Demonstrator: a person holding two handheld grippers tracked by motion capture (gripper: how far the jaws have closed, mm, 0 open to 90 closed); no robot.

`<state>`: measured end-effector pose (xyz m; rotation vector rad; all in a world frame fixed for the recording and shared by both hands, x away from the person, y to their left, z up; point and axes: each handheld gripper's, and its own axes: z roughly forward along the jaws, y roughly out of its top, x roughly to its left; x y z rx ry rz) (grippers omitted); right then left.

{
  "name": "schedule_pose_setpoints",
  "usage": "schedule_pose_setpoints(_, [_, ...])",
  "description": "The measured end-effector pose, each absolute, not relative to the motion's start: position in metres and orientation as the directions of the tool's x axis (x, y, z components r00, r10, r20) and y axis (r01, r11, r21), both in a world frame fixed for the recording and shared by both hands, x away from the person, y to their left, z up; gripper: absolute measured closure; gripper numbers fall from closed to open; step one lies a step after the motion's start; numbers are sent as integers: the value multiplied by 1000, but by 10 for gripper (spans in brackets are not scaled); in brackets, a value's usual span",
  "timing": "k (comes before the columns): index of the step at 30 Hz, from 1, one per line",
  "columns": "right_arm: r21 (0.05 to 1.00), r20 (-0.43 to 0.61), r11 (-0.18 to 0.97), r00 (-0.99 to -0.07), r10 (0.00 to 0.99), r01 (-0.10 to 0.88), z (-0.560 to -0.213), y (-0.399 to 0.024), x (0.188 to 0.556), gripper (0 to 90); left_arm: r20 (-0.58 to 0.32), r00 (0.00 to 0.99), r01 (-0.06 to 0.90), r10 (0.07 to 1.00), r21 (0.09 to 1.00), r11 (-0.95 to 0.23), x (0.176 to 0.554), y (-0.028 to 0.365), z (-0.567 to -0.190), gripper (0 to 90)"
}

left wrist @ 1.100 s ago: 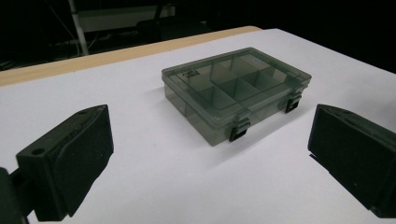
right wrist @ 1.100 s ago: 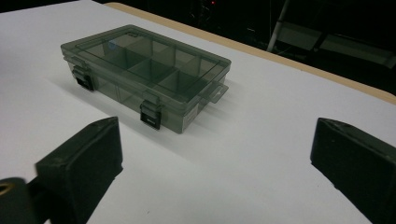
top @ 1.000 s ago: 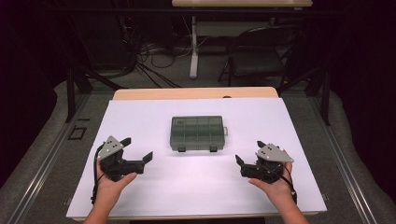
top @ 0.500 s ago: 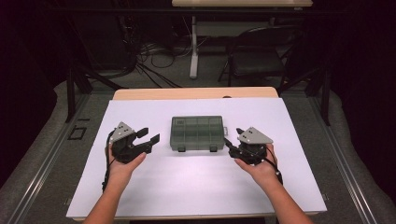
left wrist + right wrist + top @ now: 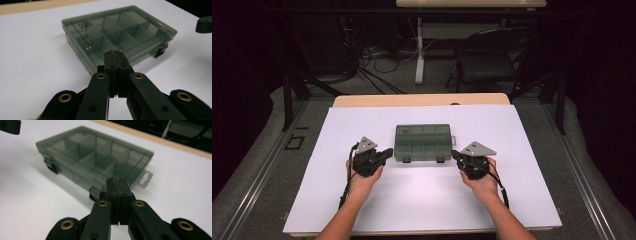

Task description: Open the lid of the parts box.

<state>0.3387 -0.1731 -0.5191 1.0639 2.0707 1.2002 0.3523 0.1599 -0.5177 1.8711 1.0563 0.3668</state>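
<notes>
Now both tongs are fully closed with nothing between the pads. My left gripper (image 5: 115,56) has its jaws pressed together, and my right gripper (image 5: 117,183) the same; both have just been closing while I brought them in from the near corners of the sheet. Compared with one second ago, they stand much nearer to the organizer box (image 5: 422,142), one at each front corner, just beside it but not touching as far as I can see. The box lies flat in the middle of the white sheet (image 5: 532,190), lid down, and its two front latches (image 5: 160,51) seem closed. I judge the closed tips are meant to push or flick these latches, so opening the lid comes next.
</notes>
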Motion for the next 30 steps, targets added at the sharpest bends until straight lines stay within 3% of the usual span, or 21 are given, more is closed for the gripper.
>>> schedule_pose_setpoints(9, [843, -59, 348, -573, 817, 409, -540, -157, 344, 900, -166, 594, 565, 787, 783, -261, 355, 141, -540, 900])
schedule_pose_setpoints(19, [821, -62, 367, -571, 819, 437, -552, -153, 352, 900, -92, 608, 548, 789, 768, -333, 357, 131, -546, 900])
schedule_pose_setpoints(30, [812, -77, 386, -576, 814, 437, -555, -151, 354, 900, -81, 602, 555, 794, 757, -344, 361, 130, -549, 900])
